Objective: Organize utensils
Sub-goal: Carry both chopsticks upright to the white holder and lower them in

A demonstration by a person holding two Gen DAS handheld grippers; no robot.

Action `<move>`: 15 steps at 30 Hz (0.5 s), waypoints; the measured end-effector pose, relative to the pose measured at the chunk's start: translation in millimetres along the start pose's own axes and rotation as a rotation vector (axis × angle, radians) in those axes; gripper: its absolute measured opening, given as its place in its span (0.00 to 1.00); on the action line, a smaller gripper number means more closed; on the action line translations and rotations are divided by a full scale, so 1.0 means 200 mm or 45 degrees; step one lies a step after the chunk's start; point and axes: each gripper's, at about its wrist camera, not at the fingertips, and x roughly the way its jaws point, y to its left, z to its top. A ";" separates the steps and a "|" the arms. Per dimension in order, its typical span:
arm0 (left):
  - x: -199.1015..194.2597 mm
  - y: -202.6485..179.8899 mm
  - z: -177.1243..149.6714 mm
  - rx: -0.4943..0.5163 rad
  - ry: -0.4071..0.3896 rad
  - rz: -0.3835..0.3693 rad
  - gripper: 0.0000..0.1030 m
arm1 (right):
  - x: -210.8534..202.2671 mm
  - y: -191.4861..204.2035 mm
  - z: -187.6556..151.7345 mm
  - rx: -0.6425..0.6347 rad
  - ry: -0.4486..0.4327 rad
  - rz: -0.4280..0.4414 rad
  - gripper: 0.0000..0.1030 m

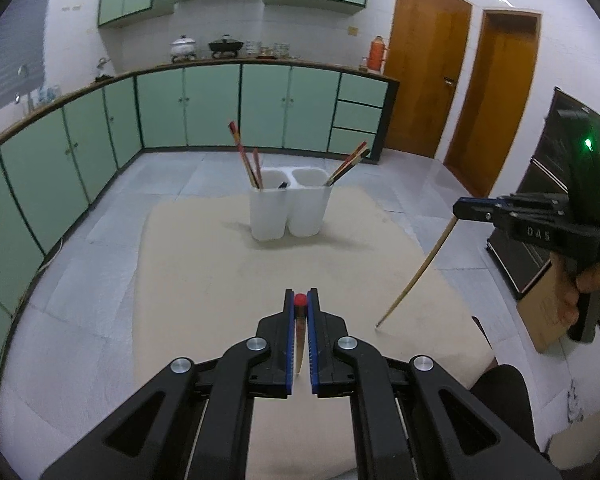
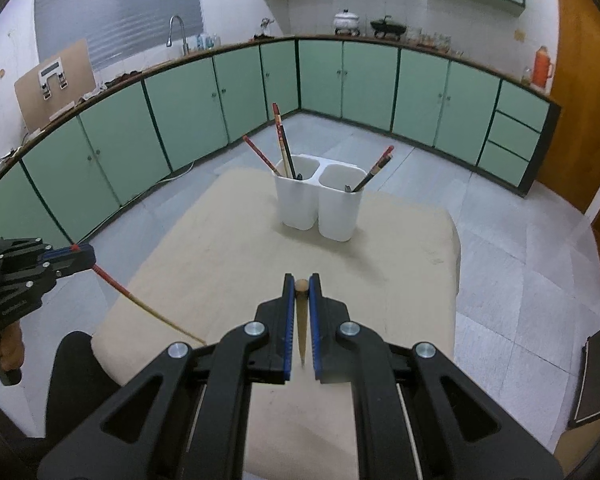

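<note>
A white two-compartment holder stands on the beige table, with red-topped chopsticks in its left cup and others in its right cup. My left gripper is shut on a red-tipped chopstick, also seen hanging from it in the right wrist view. My right gripper is shut on a plain wooden chopstick, which shows in the left wrist view slanting down to the table.
Green cabinets line the walls beyond a grey tiled floor. Wooden doors stand at the right. A dark cabinet and a cardboard box sit at the right of the table.
</note>
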 end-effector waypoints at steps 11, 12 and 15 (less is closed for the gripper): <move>-0.05 0.00 0.41 0.080 -0.013 -0.043 0.06 | -0.18 -0.04 0.34 -0.001 0.035 -0.008 0.06; -0.06 0.00 0.46 0.084 -0.021 -0.047 0.06 | -0.19 -0.04 0.37 -0.002 0.032 -0.009 0.06; -0.07 0.01 0.59 0.077 -0.050 -0.059 0.06 | -0.25 -0.03 0.47 -0.009 0.009 -0.016 0.06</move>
